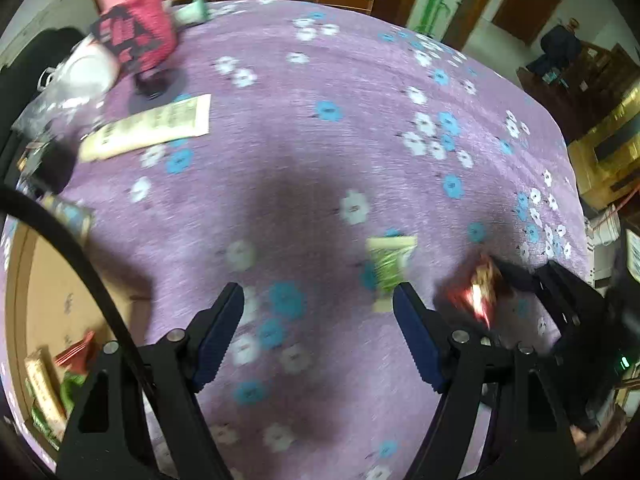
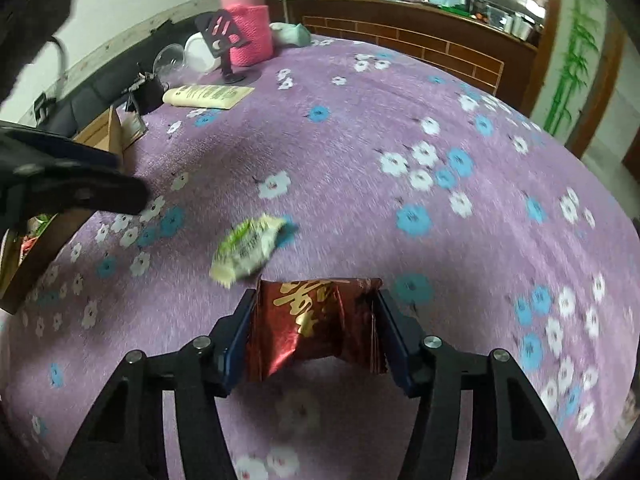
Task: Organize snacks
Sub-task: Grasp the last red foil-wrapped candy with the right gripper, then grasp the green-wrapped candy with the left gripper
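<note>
Right tool [image 2: 316, 332] is closed on the red foil snack packet [image 2: 316, 320], squeezing its two sides above the purple flowered surface [image 2: 400, 128]. Left tool [image 1: 320, 320] hangs wide open, holding nothing. A green snack packet [image 2: 248, 248] lies just beside them. Both look light, crinkly and slippery, so pinch across the middle.

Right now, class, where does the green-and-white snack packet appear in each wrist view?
Left wrist view: green-and-white snack packet lies lower centre-right on the purple cloth, just beyond the right finger of the open left tongs.
Right wrist view: left of centre.
Shared landmark: pink jar.
</note>
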A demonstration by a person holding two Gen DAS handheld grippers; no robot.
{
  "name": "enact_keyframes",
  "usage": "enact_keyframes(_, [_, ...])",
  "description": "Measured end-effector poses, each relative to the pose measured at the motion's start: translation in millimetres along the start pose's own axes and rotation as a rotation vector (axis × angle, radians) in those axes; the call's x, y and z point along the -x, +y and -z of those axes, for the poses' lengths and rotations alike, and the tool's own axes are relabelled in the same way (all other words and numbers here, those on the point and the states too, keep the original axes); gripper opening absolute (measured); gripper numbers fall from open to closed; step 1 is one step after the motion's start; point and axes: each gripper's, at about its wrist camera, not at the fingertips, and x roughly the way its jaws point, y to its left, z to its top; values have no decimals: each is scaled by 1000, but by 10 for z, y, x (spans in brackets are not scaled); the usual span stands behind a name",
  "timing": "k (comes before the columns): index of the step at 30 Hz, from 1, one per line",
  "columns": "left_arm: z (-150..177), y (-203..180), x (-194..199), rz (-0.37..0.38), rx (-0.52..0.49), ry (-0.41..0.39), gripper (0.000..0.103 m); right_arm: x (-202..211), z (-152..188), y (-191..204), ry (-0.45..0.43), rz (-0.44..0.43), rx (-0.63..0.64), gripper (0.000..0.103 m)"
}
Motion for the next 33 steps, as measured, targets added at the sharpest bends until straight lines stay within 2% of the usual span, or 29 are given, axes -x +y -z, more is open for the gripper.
enact_keyframes(3, [-25,-215,-130,-28,-41,5,77,131,163,-98,4,-4,-37,58])
enact_keyframes(7, [-66,-309,-264,-54,-38,12,77,242,301,-159,-2,-16,-60,58])
enact_keyframes(9, [-93,-296,-360,-33,-20,46,76,255,321,-168,-5,-19,-69,58])
enact_keyframes(10, [-99,-285,-418,-11,-5,75,59,265,330,-169,-6,-19,-72,58])
enact_keyframes(11, [-102,-285,-446,-11,-1,88,55,268,335,-170,-8,-16,-75,58])
enact_keyframes(12, [-110,-309,-424,-19,-16,65,41,269,340,-170,-11,-12,-80,58])
enact_keyframes(13, [-118,-328,-431,0,-30,77,24,270,342,-171,-13,-11,-87,58])
enact_keyframes(22, [21,-212,-367,59,1,72,21,309,411,-125,-37,27,-133,58])
enact_keyframes(27, [420,-184,-191,75,-35,44,21,382,518,3,-36,22,-154,58])
enact_keyframes(30, [751,-79,-58,119,-40,44,21,446,608,136,-27,17,-159,58])
enact_keyframes(33, [1057,47,82,126,-47,28,21,517,747,280,-12,10,-184,58])
